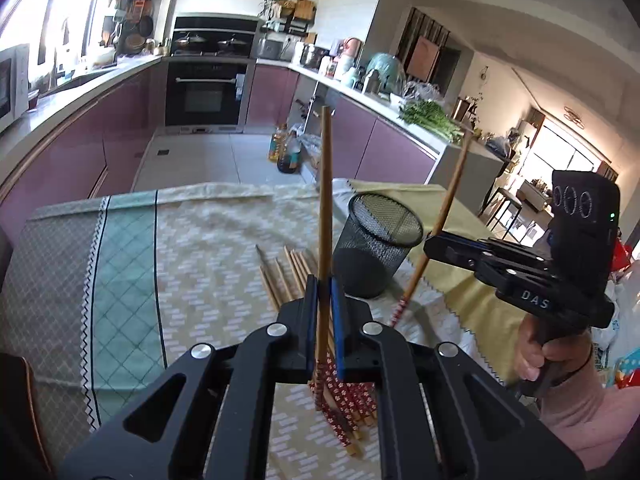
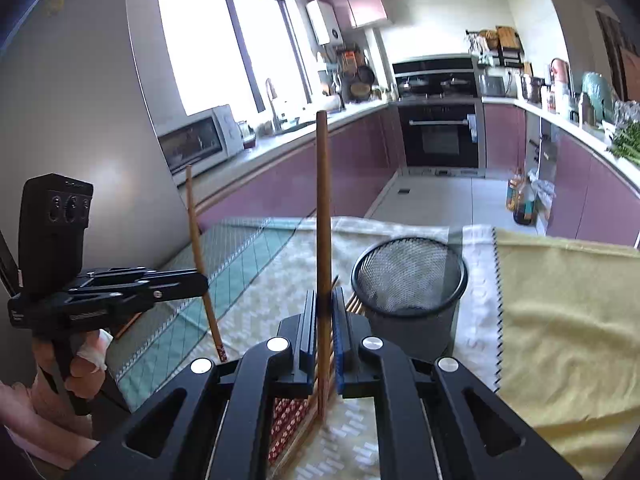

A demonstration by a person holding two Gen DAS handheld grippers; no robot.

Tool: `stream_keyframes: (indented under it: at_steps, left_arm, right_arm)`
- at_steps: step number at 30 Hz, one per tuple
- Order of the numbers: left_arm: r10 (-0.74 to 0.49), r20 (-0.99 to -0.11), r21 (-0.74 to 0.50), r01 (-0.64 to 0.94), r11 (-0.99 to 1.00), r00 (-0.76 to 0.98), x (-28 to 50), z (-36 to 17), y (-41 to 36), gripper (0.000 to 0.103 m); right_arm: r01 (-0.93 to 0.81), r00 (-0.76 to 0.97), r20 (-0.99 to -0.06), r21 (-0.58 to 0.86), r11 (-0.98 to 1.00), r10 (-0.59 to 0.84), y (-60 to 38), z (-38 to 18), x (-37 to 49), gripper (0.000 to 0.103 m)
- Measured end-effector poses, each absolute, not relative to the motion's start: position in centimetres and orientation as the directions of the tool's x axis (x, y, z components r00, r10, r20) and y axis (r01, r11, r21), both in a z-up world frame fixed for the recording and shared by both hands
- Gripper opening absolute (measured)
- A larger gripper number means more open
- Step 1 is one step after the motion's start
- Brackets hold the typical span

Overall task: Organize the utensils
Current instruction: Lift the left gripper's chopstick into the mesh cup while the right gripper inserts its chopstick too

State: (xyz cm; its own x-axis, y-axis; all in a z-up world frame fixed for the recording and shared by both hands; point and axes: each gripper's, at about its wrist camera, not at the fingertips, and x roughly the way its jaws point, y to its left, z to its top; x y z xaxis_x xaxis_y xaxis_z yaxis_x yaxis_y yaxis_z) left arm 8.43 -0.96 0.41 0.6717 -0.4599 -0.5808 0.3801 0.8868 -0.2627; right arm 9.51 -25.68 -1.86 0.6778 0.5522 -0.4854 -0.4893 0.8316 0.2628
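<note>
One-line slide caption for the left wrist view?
Left gripper clamps an upright chopstick beside the mesh cup; right gripper holds another.

Our left gripper (image 1: pixel 325 312) clamps one wooden chopstick (image 1: pixel 325 200) upright between its jaws. Just beyond and right of the jaws stands the black mesh cup (image 1: pixel 374 246), with loose chopsticks (image 1: pixel 286 276) lying beneath them on the patterned cloth (image 1: pixel 192 264). Farther right, our right gripper (image 1: pixel 430 246) pinches a second, tilted chopstick (image 1: pixel 440 216).

A home kitchen: built-in oven (image 1: pixel 206 94), purple cabinets (image 2: pixel 360 148), microwave (image 2: pixel 198 142), sink tap (image 2: pixel 272 98).
</note>
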Motion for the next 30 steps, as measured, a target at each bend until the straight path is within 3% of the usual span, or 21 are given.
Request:
stream_keyframes:
  at_steps: [11, 18, 23, 30]
  left_arm:
    - [-0.542, -0.400, -0.276, 0.467, 0.840, 0.739, 9.3, 8.3, -3.1, 0.007]
    - [-0.554, -0.340, -0.260, 0.490, 0.832, 0.760, 11.5, 11.4, -5.9, 0.007]
    - [-0.542, -0.373, -0.241, 0.486, 0.840, 0.753, 13.8, 10.3, -8.4, 0.007]
    - [-0.522, -0.491, -0.219, 0.481, 0.849, 0.698, 16.2, 5.5, -10.6, 0.007]
  right_arm:
    - [-0.507, 0.739, -0.382, 0.226, 0.832, 0.555, -27.6, 2.7, 10.5, 0.006]
    - [-0.489, 0.784, -0.331, 0.192, 0.851, 0.525, -29.3, 5.0, 11.3, 0.006]
    - [-0.463, 0.793, -0.356, 0.177, 0.869, 0.495, -29.6, 4.3, 13.0, 0.006]
    - [-0.449, 0.730, -0.481, 0.198, 0.871, 0.485, -29.2, 0.3, 15.7, 0.006]
